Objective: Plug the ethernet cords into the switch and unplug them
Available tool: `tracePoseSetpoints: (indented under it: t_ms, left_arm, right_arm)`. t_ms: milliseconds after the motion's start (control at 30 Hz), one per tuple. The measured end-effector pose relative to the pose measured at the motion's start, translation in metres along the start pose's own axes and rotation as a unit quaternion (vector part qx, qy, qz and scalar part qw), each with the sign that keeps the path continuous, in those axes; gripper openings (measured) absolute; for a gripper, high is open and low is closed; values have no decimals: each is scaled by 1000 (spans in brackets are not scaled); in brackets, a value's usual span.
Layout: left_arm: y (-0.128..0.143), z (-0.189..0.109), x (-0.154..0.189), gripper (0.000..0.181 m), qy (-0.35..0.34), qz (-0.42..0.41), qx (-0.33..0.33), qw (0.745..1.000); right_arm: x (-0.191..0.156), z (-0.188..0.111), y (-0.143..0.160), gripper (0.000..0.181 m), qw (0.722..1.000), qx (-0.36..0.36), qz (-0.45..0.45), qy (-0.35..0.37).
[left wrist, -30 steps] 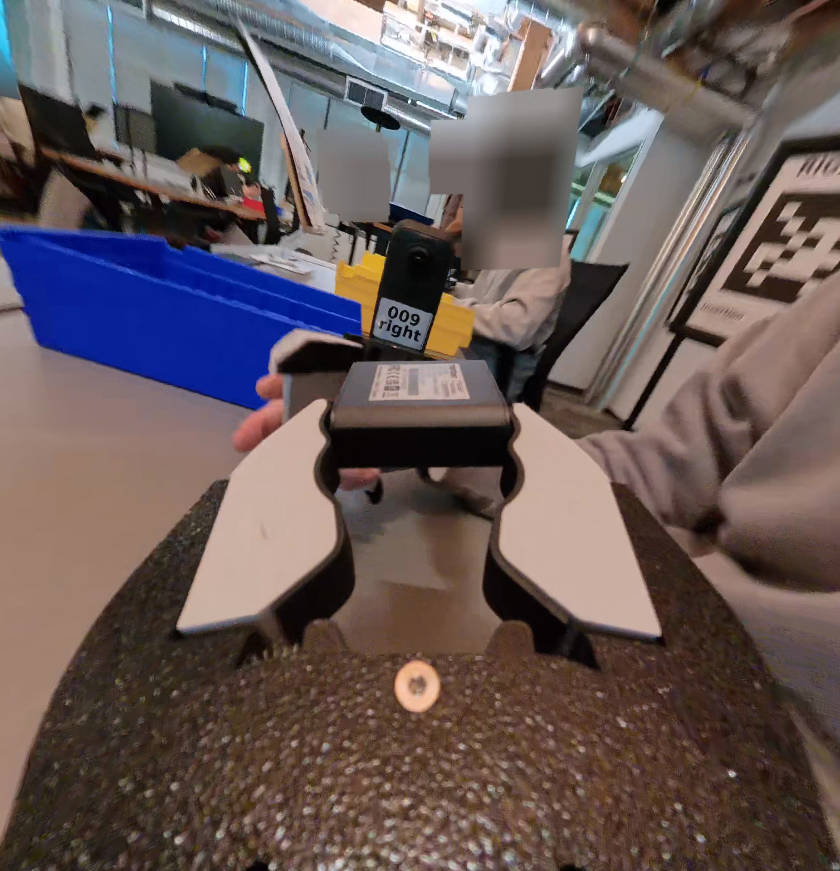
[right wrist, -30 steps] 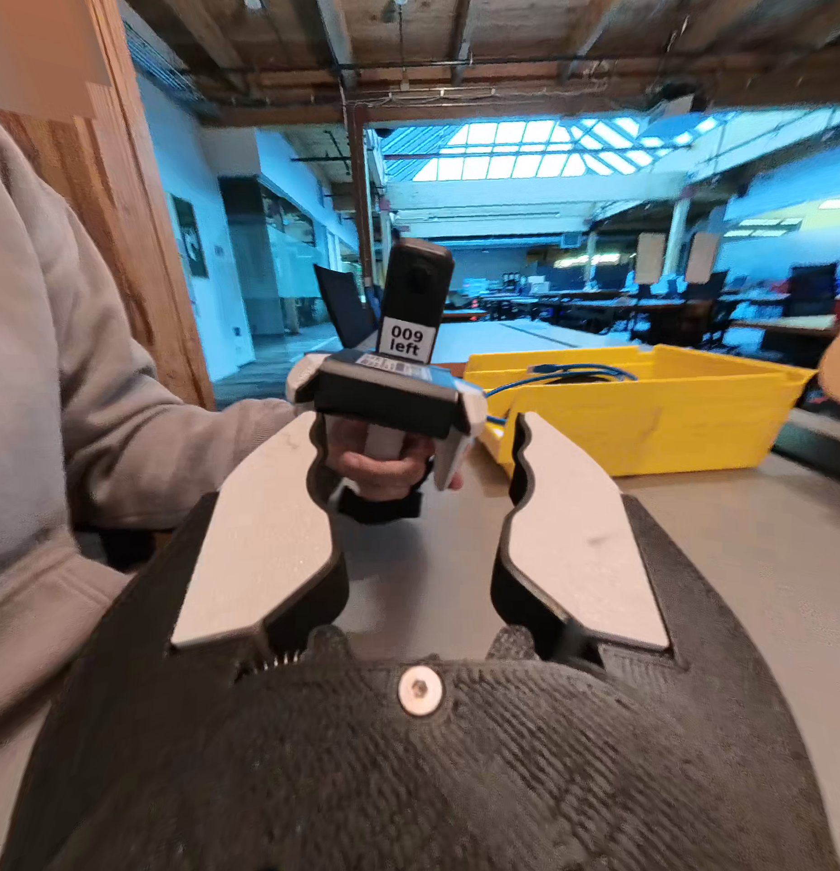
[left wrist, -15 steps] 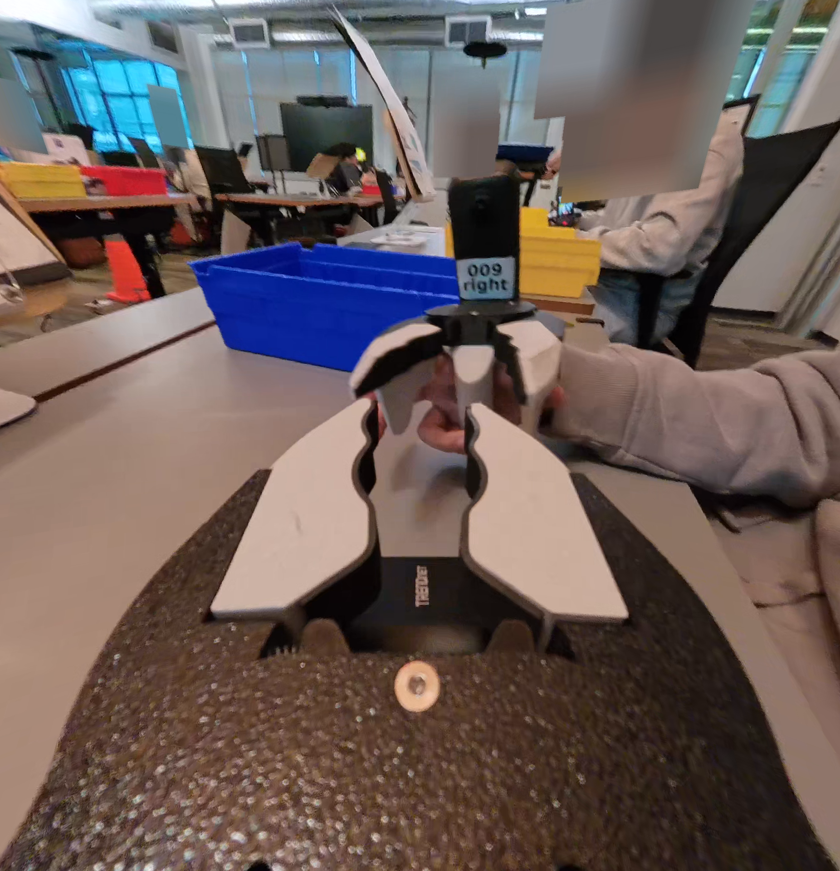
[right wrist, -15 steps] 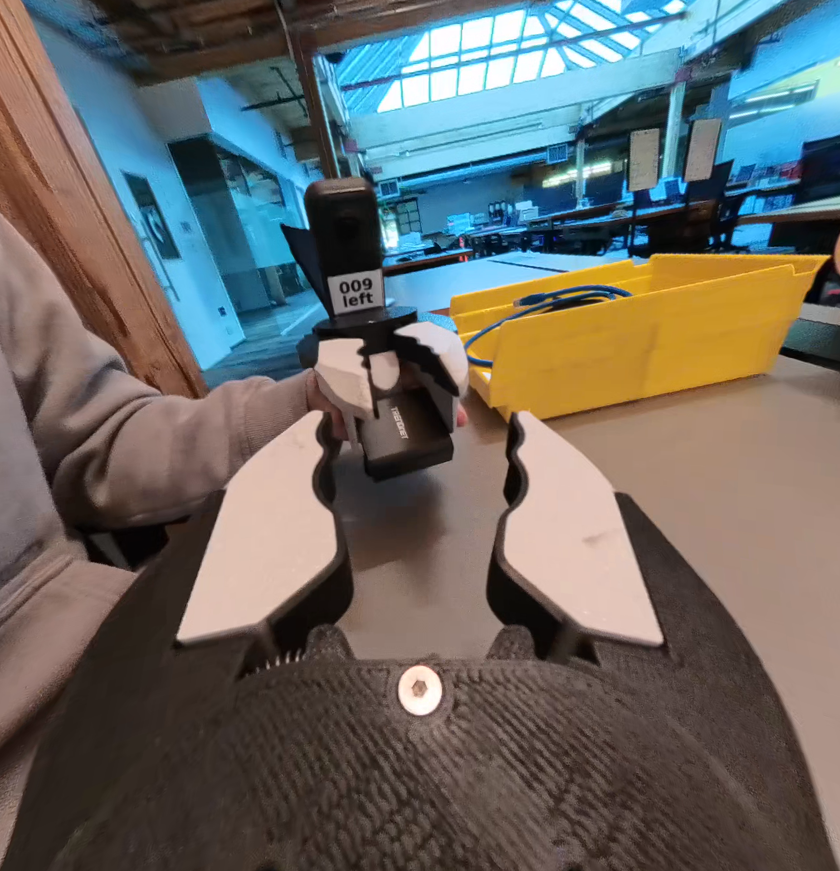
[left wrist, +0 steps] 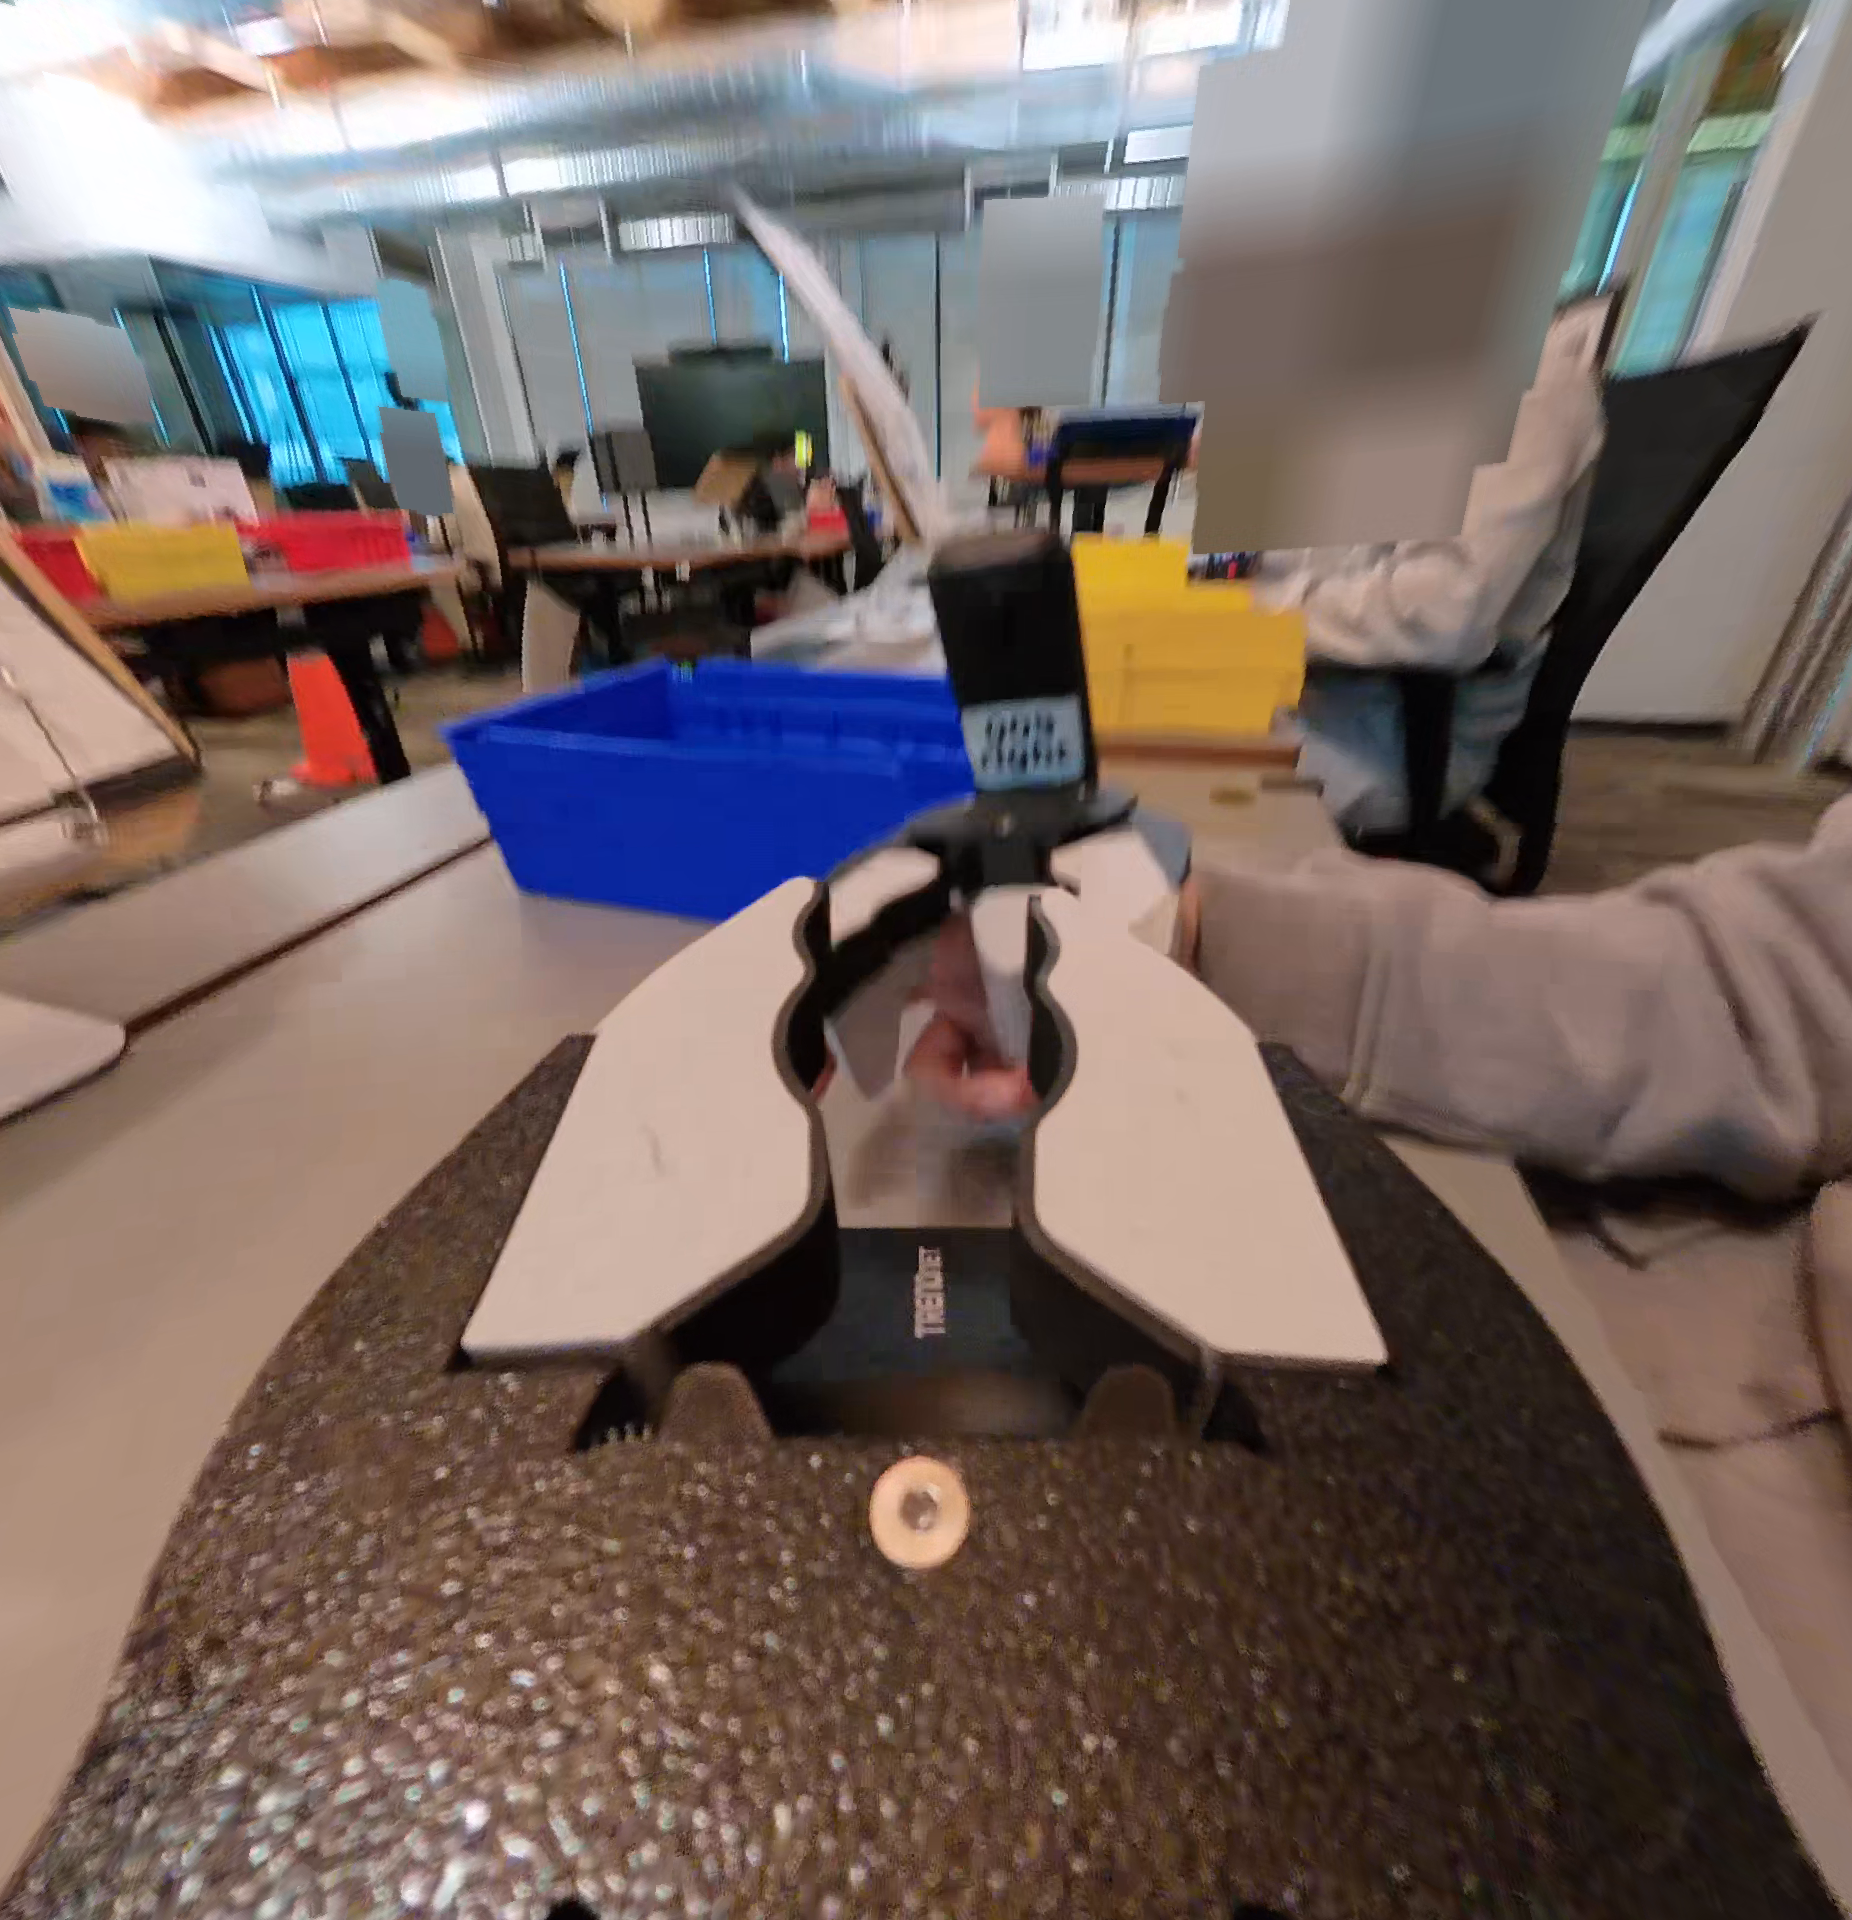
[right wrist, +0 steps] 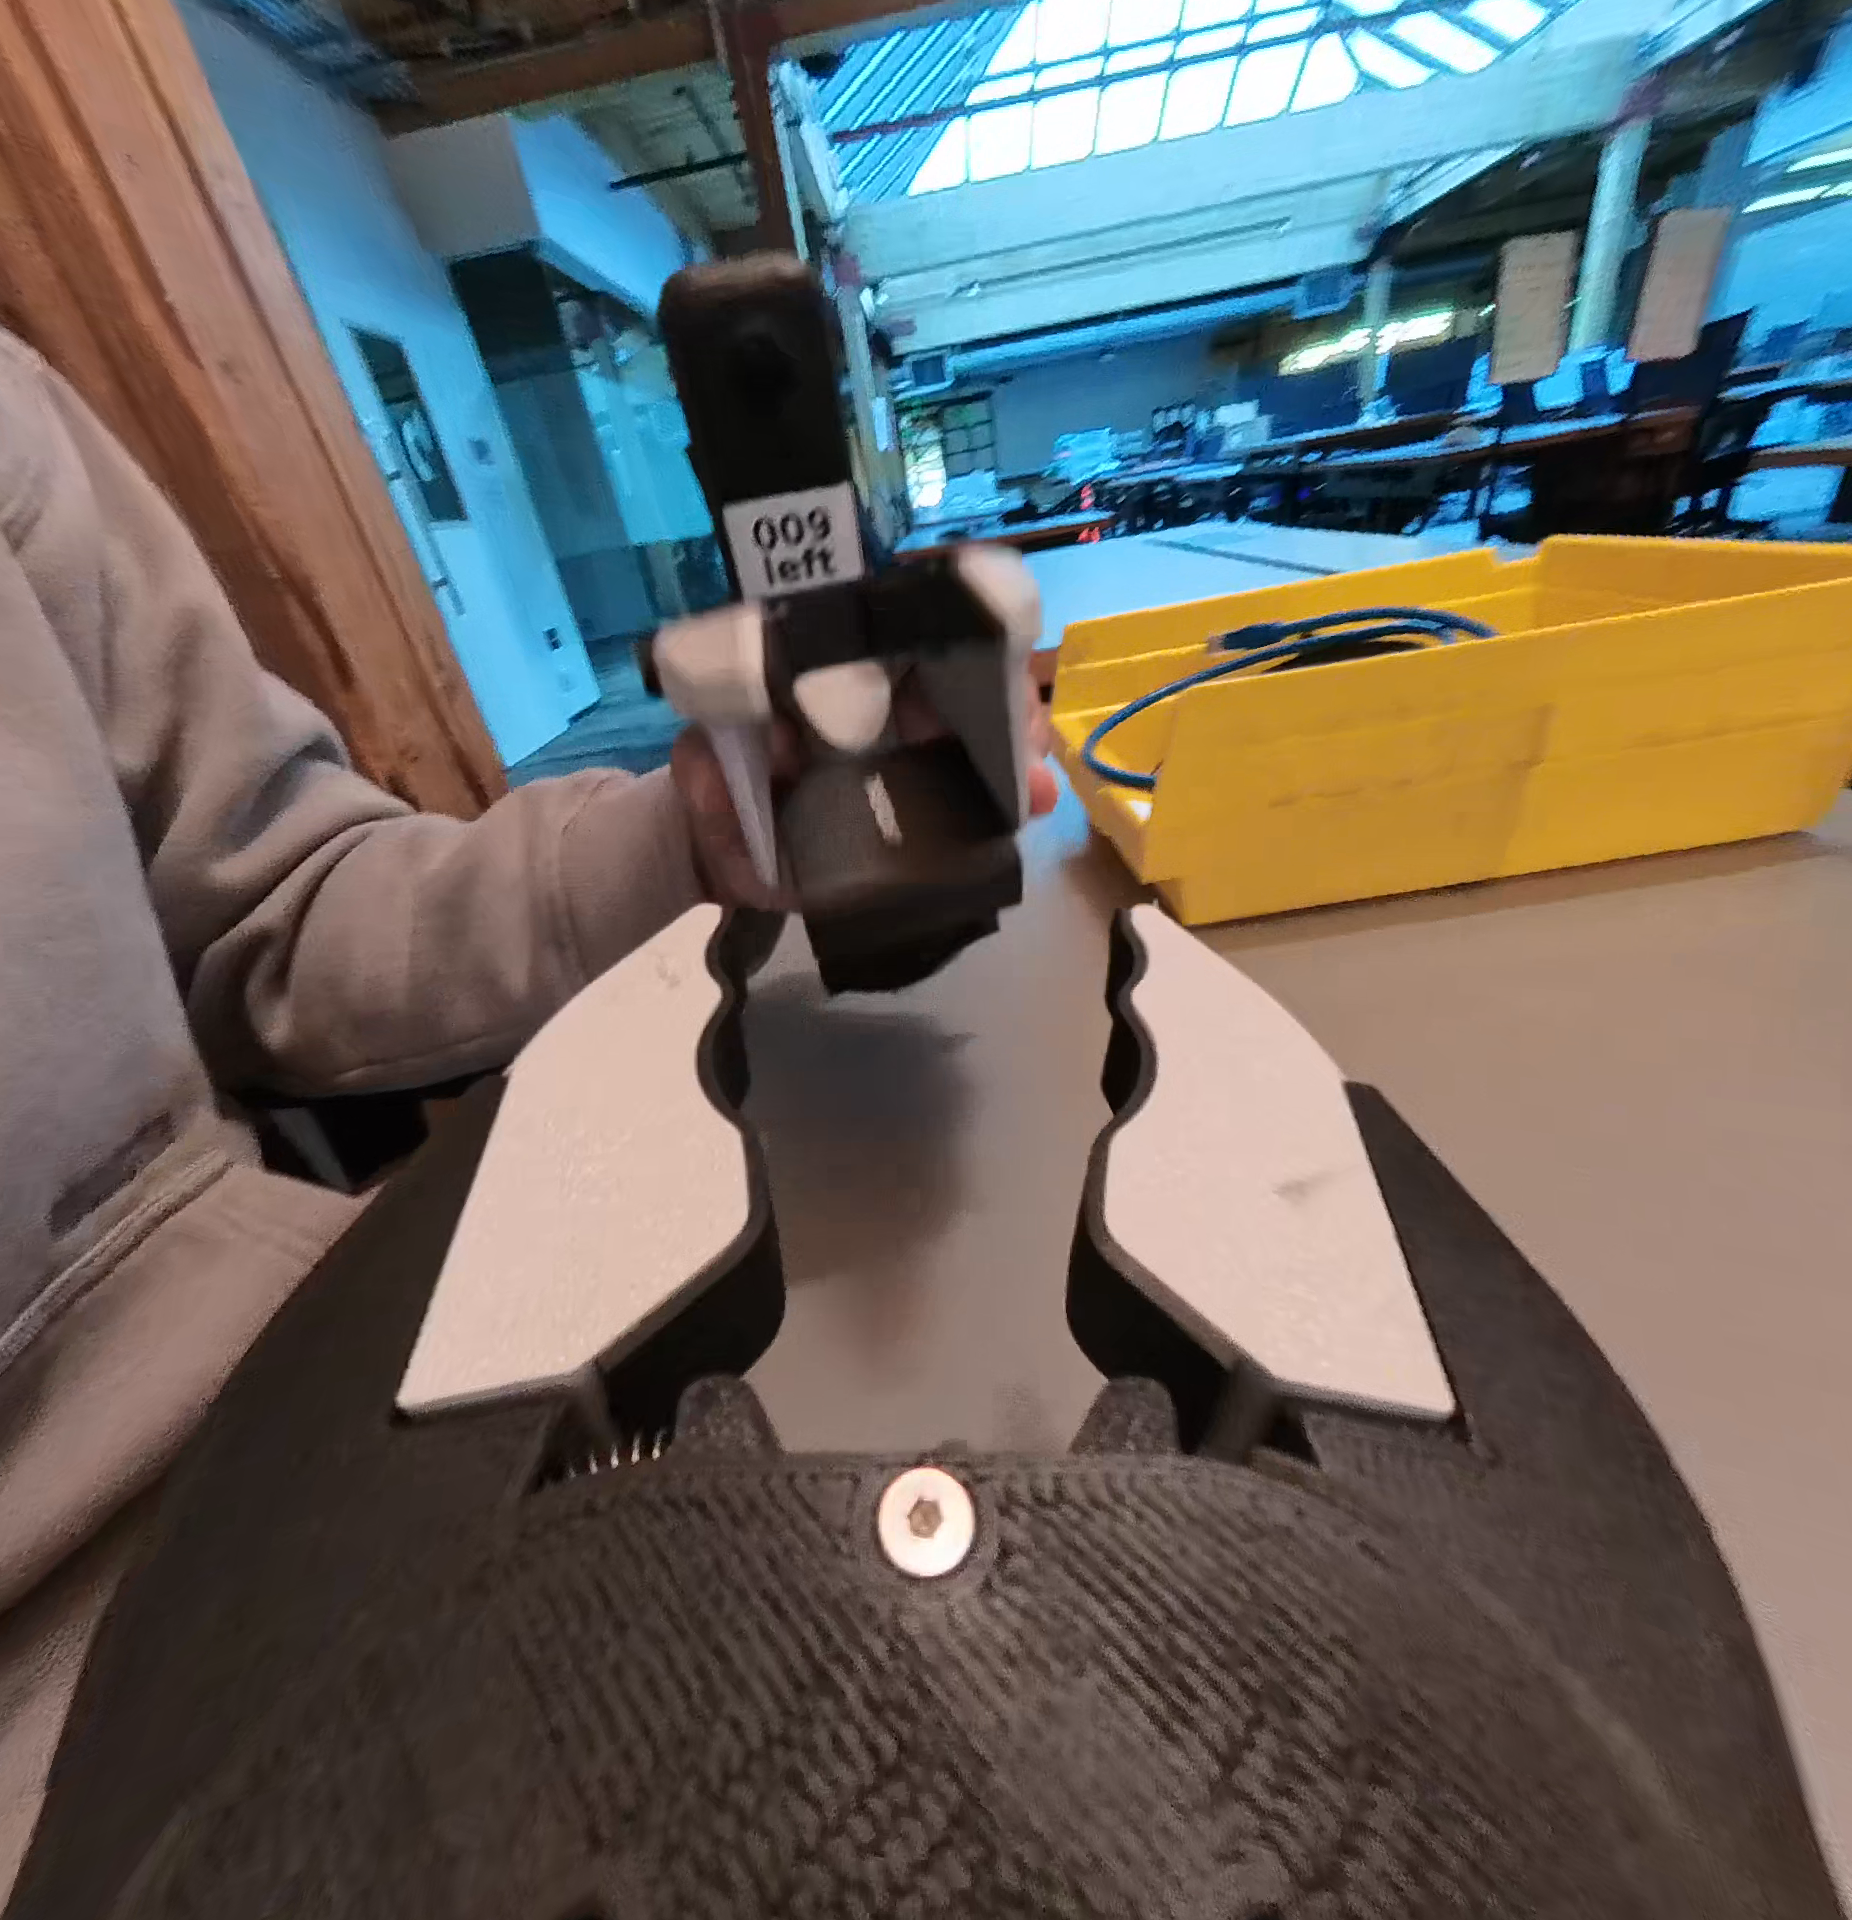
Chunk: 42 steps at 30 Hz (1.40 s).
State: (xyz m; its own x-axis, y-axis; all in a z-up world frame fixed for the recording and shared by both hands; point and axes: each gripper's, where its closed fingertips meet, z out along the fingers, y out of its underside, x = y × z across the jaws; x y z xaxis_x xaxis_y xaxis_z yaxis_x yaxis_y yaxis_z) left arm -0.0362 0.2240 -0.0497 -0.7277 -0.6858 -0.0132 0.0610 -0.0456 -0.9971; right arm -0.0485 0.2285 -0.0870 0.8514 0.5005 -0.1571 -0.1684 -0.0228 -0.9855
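Note:
My left gripper [left wrist: 924,935] is shut on the black switch [left wrist: 927,1309], which sits deep between its fingers. In the right wrist view the left gripper [right wrist: 849,717] faces me and holds the switch [right wrist: 901,842] tilted down, just above the grey table [right wrist: 1524,1039]. My right gripper [right wrist: 922,935] is open and empty, just in front of the switch. A blue ethernet cord [right wrist: 1317,634] lies coiled in the yellow bin [right wrist: 1524,790] at the right. The switch's ports are hidden from me.
A blue bin [left wrist: 693,790] stands on the table beyond the left gripper. The person's grey sleeves [left wrist: 1524,997] reach in from the right in the left wrist view and from the left [right wrist: 330,883] in the right wrist view. A wooden post [right wrist: 174,364] stands at the left.
The left gripper has tipped downward with the switch and come closer to the right gripper. The switch now sits deeper between its fingers. The right gripper stays open.

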Motion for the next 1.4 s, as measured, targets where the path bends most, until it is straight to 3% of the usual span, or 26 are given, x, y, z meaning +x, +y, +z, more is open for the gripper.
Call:
tracePoseSetpoints:
  t_ms: [100, 200, 233, 333, 400, 467, 600, 633, 667, 733, 867, 933, 1000, 1100, 1167, 1233, 1333, 1400]
  left_arm:
    - [-22, -5, 4, 34, 27, -19, 64, 997]
    - [-29, -8, 11, 35, 40, 12, 95, 995]
    - [-31, -9, 13, 35, 42, 29, 98, 994]
    - [-41, -14, 18, 35, 40, 78, 116, 989]
    - [-38, -12, 24, 35, 47, 111, 93, 988]
    - [-32, -8, 27, 35, 46, 138, 69, 987]
    - [-19, -1, 34, 35, 60, 153, 40, 986]
    - [-16, 0, 36, 36, 63, 156, 33, 985]
    - [-15, 0, 37, 36, 62, 158, 34, 985]
    - [-15, 1, 40, 36, 62, 165, 34, 984]
    - [-17, 0, 41, 42, 47, 160, 21, 986]
    - [-22, -4, 32, 61, 17, 146, 8, 989]
    - [-24, -11, 17, 64, -18, 111, -20, 994]
    - [1, -25, 1, 50, -38, 55, -137, 988]
    - [20, -35, 4, 50, -15, 67, -197, 978]
    - [28, -41, -3, 45, -31, 112, -207, 972]
    - [37, -44, 0, 46, -6, 90, -209, 974]
    - [35, -41, 4, 45, 6, 102, -190, 976]
  right_arm:
    - [-12, 17, 3, 67, 1000, -5, 9, -28]
    - [-19, 31, -8, 68, 992, 45, 95, -65]
    - [-18, 32, -11, 59, 986, 60, 132, -78]
    - [-9, 28, -13, 52, 938, 101, 310, -121]
    - [-5, 30, -7, 47, 894, 108, 407, -150]
    - [-14, 34, -8, 43, 866, 110, 447, -194]
    - [-35, 44, -7, 47, 848, 89, 461, -248]
    - [-35, 48, -4, 41, 854, 80, 455, -239]
    - [-31, 50, 1, 27, 867, 74, 439, -222]
    - [-32, 49, 2, 25, 877, 62, 422, -223]
    - [-29, 42, -2, 25, 936, 47, 300, -180]
    - [-14, 35, -3, 24, 975, 36, 196, -101]
    - [-4, 22, -4, 25, 1000, -6, 10, -6]
    - [14, 7, 4, 25, 973, -77, -188, 107]
    - [11, 5, 13, 25, 959, -101, -245, 100]
    - [3, 6, 10, 25, 958, -86, -263, 80]
    - [-7, 7, -3, 25, 962, -39, -263, 63]
    - [3, 6, -1, 25, 949, -61, -291, 103]
